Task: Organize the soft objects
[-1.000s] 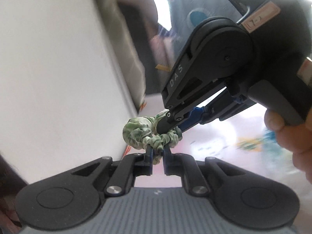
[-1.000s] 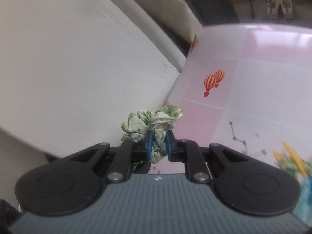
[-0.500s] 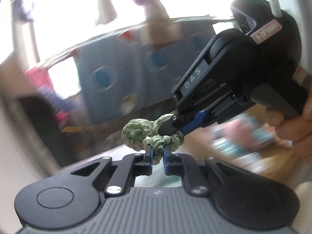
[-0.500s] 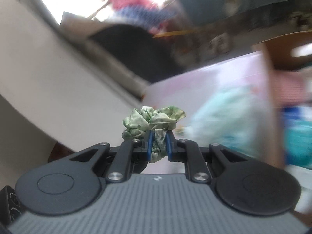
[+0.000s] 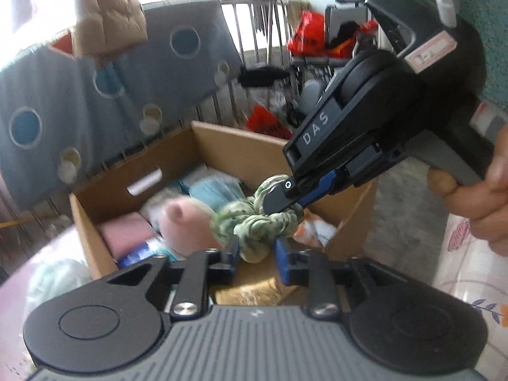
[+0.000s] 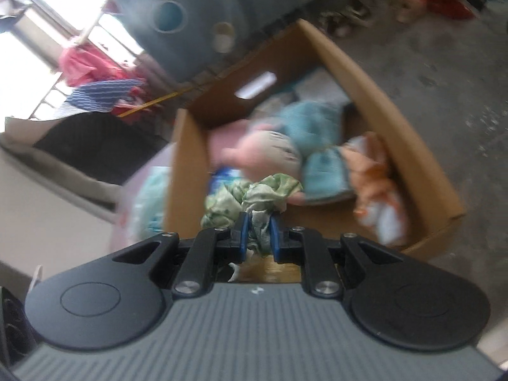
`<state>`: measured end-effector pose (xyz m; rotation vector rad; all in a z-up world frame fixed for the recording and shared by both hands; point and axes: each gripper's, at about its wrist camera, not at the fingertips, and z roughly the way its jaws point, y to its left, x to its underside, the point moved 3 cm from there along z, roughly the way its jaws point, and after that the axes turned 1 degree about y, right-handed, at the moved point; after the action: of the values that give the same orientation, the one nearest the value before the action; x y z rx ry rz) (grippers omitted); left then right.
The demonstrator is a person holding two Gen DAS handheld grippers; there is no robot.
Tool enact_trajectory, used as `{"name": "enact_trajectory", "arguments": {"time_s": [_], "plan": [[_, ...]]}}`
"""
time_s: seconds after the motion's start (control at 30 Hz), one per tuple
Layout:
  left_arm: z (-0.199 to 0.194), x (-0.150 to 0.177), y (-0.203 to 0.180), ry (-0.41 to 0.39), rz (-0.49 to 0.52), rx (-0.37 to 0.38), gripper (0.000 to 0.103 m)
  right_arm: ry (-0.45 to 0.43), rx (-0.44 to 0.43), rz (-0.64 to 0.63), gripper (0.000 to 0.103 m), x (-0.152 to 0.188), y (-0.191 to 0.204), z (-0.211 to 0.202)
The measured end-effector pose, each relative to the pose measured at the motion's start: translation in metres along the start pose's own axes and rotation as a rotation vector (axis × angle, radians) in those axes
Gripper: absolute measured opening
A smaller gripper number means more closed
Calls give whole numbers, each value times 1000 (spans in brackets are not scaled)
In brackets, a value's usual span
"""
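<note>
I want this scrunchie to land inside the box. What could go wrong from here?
The left gripper has just been opening, so the green scrunchie hangs from the shut right gripper alone. It hangs near the cardboard box's near wall, so it may drop outside. It could also snag on the left fingers flanking it.

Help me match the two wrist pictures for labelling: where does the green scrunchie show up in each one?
Left wrist view: the green scrunchie is centre, just above the left gripper, pinched from the right by the right gripper.
Right wrist view: centre, clamped in the right gripper.
Shared landmark: the cardboard box of soft things behind it, also.
</note>
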<state>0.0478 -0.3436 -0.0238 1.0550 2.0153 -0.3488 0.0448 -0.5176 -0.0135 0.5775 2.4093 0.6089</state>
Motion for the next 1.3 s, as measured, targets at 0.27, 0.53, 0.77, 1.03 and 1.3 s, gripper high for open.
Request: {"name": "enact_trajectory", "arguments": {"time_s": [0.27,0.53,0.77,1.03,1.3], "plan": [[0,8,17,56,-46,9,51,56,157,-132,16,-3,-6,36],[-10,9,31,62,-96,9,62,21,262,-233,44,-6,8,39],[-27,10,37,57,-140,-23,81,-144,131,-156,53,-1,24,-14],[-62,19,50,38,-190,-122,92,-451,-376,-33,84,42,45,-124],[-102,52,89,36,-364,-329,103,-531,-204,-224,102,103,78,-151]]}}
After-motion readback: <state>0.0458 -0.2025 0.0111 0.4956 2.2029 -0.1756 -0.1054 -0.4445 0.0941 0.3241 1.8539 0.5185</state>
